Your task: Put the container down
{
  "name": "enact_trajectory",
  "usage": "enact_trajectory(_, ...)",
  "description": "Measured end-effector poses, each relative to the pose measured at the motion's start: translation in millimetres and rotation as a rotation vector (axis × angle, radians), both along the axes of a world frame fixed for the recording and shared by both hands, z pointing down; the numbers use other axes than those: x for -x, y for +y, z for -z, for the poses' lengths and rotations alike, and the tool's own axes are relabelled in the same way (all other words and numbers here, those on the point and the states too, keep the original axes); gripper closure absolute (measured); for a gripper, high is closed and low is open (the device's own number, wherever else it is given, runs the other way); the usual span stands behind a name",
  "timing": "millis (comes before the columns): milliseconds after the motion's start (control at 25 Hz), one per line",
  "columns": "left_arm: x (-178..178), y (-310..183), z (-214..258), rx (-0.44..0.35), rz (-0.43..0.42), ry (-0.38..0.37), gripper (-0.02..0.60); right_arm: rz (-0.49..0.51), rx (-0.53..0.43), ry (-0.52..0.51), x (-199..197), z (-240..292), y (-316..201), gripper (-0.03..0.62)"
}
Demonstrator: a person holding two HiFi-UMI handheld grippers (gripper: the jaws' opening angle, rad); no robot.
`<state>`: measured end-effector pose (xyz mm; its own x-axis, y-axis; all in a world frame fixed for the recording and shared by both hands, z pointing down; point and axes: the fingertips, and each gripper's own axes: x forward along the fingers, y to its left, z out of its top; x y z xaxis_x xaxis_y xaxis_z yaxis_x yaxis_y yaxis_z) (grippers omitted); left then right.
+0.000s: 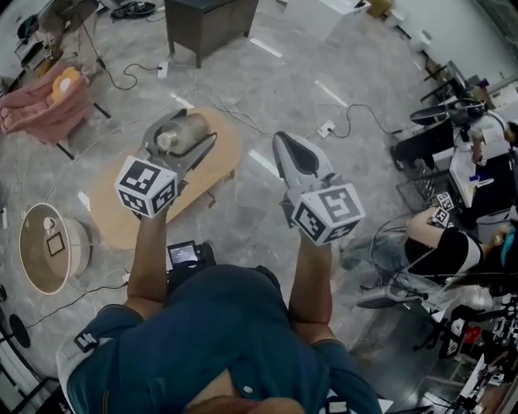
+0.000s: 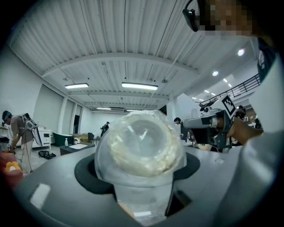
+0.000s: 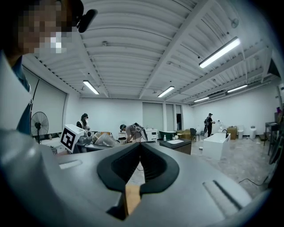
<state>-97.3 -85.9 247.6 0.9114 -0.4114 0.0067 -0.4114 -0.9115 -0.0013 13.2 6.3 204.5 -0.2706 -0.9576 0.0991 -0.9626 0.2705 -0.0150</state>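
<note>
A clear plastic container (image 1: 191,128) with a cream-coloured end (image 1: 167,140) is held in the air above the oval wooden table (image 1: 109,214). My left gripper (image 1: 183,134) is shut on it, jaws wide around its body. In the left gripper view the container (image 2: 144,148) fills the gap between the jaws of the left gripper (image 2: 142,179), its round end toward the camera. My right gripper (image 1: 285,144) is raised beside it, shut and empty. The right gripper view shows the right gripper (image 3: 138,148) with its jaws meeting at the tip, and the container (image 3: 105,140) far off to the left.
Below lie a grey stone floor with cables (image 1: 340,121), a round low stand (image 1: 44,247), a chair with pink cloth (image 1: 40,109) and a dark cabinet (image 1: 210,20). A seated person (image 1: 445,242) and cluttered desks are at the right. Other people stand far across the room.
</note>
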Motion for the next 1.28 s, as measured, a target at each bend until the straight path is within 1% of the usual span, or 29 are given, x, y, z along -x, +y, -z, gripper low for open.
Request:
enact_trajectory(200,-0.5,-11.8,-2.4,0.009,-0.007,0.008,0.244,-0.003,0.009,0.008,0.9,-0.8,-12.0,0.584)
enact_trajectory(360,-4.2,-23.3,-9.8,0.015,0.012,0.002,0.244,0.009,0.024,0.003,-7.4,-10.8,-25.0,0.583)
enact_trajectory(520,-9.4,-39.6,-8.6,0.016,0.056,-0.014,0.244,0.051,0.019,-0.013,-18.5,-8.9,-47.5,0.585)
enact_trajectory(760,-19.1,-66.8,-10.0,0.017,0.15,-0.058,0.244,0.16,0.012,-0.051,-36.4,-11.1,-94.1,0.585)
enact_trajectory(880,-32.4,-86.2,-8.3,0.025,0.208,-0.069,0.244,0.223,0.014,-0.064,-54.2,-11.7,-123.4,0.584)
enact_trajectory(1000,-54.9,-100.9,-10.5,0.045,0.254,-0.069,0.244,0.275,0.019,-0.075,-80.5,-13.3,-145.1,0.584)
enact_trajectory(1280,-108.5,-132.5,-20.1,0.061,0.347,-0.078,0.244,0.355,0.025,-0.09,-143.7,-16.7,-191.2,0.585)
